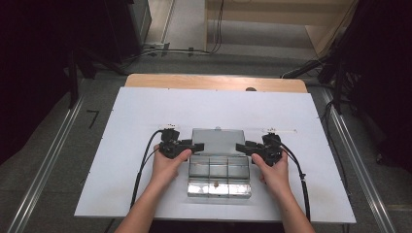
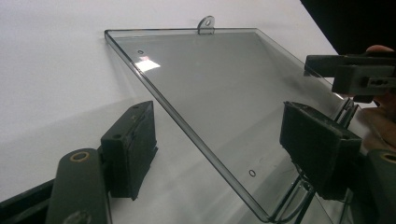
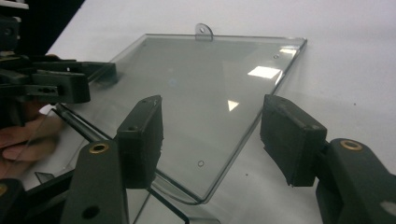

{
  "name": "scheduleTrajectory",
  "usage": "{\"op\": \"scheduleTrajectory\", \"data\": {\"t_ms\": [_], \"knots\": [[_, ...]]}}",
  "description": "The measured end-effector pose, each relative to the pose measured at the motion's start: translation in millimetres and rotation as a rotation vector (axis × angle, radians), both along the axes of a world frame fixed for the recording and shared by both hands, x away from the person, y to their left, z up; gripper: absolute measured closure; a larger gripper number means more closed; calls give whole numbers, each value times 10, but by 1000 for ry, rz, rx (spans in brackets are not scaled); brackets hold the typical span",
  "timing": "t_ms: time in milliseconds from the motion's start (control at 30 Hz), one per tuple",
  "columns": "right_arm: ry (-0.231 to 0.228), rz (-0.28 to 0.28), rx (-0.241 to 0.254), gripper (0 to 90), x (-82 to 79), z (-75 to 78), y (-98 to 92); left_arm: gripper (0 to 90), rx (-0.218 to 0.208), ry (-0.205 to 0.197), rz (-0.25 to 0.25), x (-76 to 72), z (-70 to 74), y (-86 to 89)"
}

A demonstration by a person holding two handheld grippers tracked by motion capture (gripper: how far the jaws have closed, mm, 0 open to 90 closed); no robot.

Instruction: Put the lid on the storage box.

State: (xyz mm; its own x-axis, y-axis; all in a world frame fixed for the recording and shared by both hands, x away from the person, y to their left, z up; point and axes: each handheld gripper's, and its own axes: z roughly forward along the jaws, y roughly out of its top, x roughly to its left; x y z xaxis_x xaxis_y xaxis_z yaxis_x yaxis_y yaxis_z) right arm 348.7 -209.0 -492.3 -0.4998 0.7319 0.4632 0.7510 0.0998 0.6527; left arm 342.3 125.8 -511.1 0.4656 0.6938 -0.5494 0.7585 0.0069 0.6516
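- Clear lid (image 2: 219, 93) lies flung back flat on the surface, its side edges between both tools' parted pads.
- Left tool (image 2: 219, 149), right tool (image 3: 212, 135): neither clamped yet (uneven closing could skew the hinge).
- Slick plastic may slip.

Looks like a lab or test room set up for recording. At six o'clock, a white board (image 1: 145, 116) laid over a wooden table (image 1: 214, 81). Bare grey floor (image 1: 194, 63) all round, crossed by loose black cables (image 1: 170, 50) at twelve o'clock. Metal rails (image 1: 43, 165) along the floor at nine and three o'clock. Black stands and dark gear (image 1: 340, 68) at two o'clock, pale wooden panelling (image 1: 272, 12) at one o'clock.
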Motion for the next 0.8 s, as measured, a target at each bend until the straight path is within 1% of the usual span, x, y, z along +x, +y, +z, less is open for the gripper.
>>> {"op": "scheduleTrajectory", "data": {"t_ms": [133,200,233,300,567,700,800], "knots": [[22,-9,-17,403,16,-38,12,295,-4,3,0,-10,-1,-24],[36,-17,-10,412,24,-66,9,308,-1,3,4,-13,-3,-45],[42,-16,1,412,28,-80,2,316,9,1,5,-14,-2,-50],[50,-16,13,417,35,-91,-8,327,7,1,7,-14,-3,-53],[57,-18,18,432,33,-91,-20,355,0,6,14,-14,-2,-51],[55,-20,28,460,29,-77,-24,399,-16,-3,5,-17,10,-42],[44,-16,38,490,24,-65,-26,429,-22,-16,8,-26,27,-45]]}}
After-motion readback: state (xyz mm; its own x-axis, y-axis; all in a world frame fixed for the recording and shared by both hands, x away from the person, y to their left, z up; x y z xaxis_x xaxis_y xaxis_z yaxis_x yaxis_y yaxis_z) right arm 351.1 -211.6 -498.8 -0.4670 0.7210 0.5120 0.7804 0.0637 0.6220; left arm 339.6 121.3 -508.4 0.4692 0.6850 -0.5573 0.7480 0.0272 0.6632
